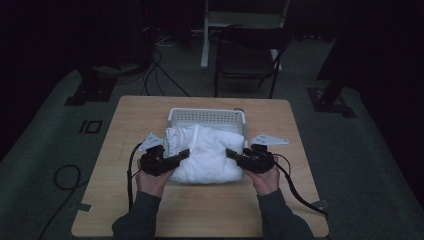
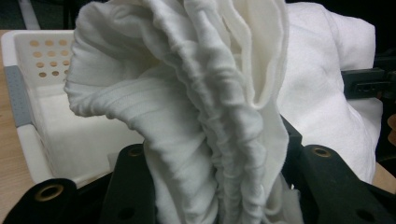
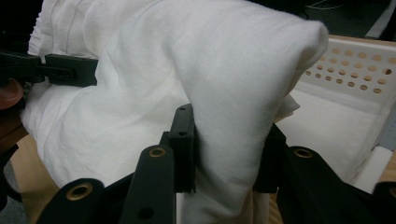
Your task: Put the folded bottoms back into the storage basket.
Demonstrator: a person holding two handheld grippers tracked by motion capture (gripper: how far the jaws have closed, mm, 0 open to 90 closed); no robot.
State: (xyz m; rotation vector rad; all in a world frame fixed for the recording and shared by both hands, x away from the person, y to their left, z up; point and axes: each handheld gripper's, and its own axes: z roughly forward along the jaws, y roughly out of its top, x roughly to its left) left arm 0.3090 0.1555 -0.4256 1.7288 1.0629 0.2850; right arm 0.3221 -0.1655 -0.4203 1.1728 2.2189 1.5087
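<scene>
left gripper [image 1: 184,154] pinching bunched white cloth [image 1: 207,152] between its jaws | right gripper [image 1: 232,154] clamping opposite fold | white basket [image 1: 206,116] sitting just beyond | risk: thick fold slipping free, bundle sagging

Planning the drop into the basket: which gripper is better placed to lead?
Neither clearly. Left gripper and right gripper each clamp a side of the cloth, level, just short of the basket. Move both together.
</scene>
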